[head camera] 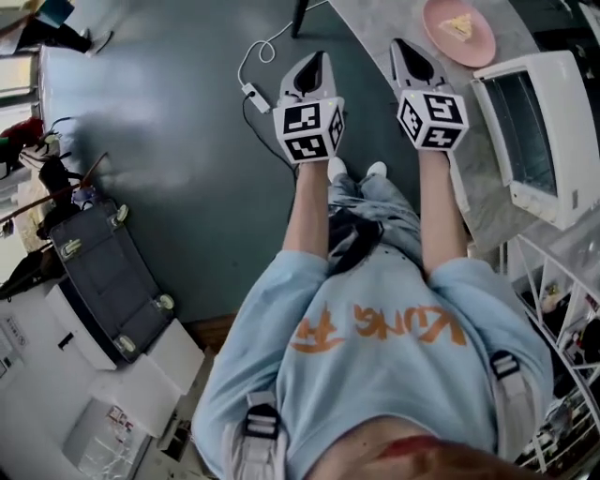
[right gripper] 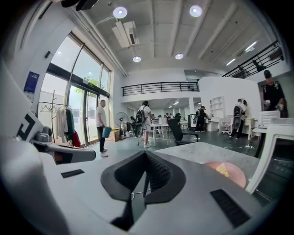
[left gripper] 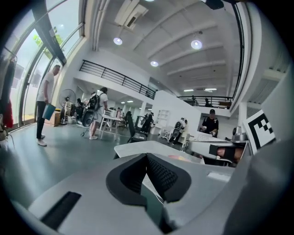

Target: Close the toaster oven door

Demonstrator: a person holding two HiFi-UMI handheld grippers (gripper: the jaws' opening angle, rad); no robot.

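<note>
**White toaster oven with a glazed door** (head camera: 530, 131): stands at the far right of the head view on the grey speckled stone counter (head camera: 483, 183), and shows again at the right margin of the right gripper view (right gripper: 272, 151). Appears to have the door swung down, pane facing up, though this steep angle leaves that uncertain. Shares the counter with a round pink plate (head camera: 480, 49) carrying a pale wedge of food (head camera: 457, 25), just beyond the oven.

**Left gripper** (head camera: 317, 58) **and right gripper** (head camera: 403, 49): held side by side ahead of the person's light-blue sweatshirt (head camera: 375, 347), well apart from the oven.
- Jaws of both pressed together with nothing between them, as seen along the left gripper (left gripper: 147, 157) and the right gripper (right gripper: 145, 155).
- Right one nearer the oven, over the counter's edge.
- Left one over the grey floor (head camera: 178, 141), near a white cable with adapter (head camera: 253, 92).

**Step in hand**, by judgement: approach, with the door not yet touched.

**Next move** calls for swinging right toward the oven, setting closed jaws under the door's free edge and pushing it up until flush. Needs no grip.

**Hidden or unclear:**
- Oven's far side cut off by the frame edge.
- Handle and hinge not discernible.
- Oven not made out in the left gripper view.
- White wire rack (head camera: 553, 281) beside the counter only partly visible.
</note>
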